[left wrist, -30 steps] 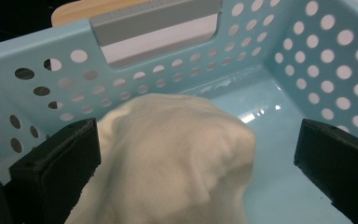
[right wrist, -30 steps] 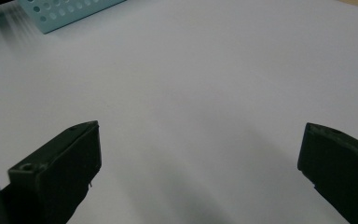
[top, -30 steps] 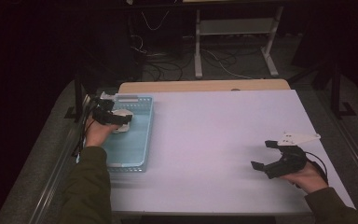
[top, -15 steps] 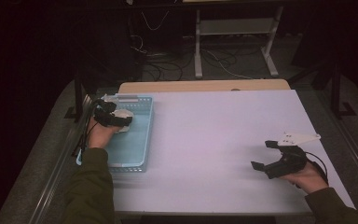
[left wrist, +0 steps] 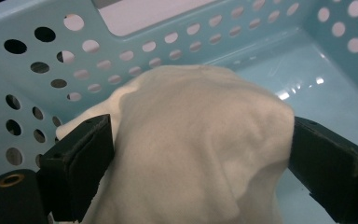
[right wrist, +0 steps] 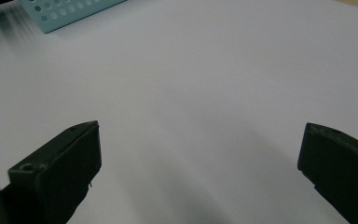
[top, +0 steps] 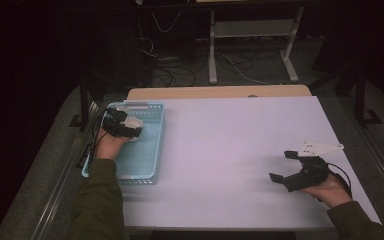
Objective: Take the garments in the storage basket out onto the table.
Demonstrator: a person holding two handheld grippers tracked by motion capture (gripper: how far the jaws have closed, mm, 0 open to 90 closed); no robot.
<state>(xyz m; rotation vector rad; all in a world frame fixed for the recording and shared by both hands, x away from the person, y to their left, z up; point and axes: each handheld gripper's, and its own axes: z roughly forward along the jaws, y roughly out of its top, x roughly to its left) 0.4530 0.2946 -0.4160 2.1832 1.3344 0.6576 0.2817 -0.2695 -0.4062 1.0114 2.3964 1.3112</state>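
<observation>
A light blue perforated basket (top: 150,170) stands at the table's left edge, with a white cloth (top: 136,121) lying in its far end. My left gripper (top: 129,129) reaches into the basket, one jaw on each side of the cloth. In the left gripper view the bunched cloth (left wrist: 200,116) fills the gap of the left gripper (left wrist: 200,154) and touches both pads. The jaws have just been closing around it but still stand wide. My right gripper (top: 280,165) rests open on the table at the right, with nothing in the gap of the right gripper (right wrist: 200,154).
The basket wall (left wrist: 214,46) with its handle slot rises just behind the cloth. The white tabletop (top: 230,150) stretches between the two hands. A corner of the basket (right wrist: 65,14) sits far off in the right gripper view. Cables and a metal stand are on the floor beyond.
</observation>
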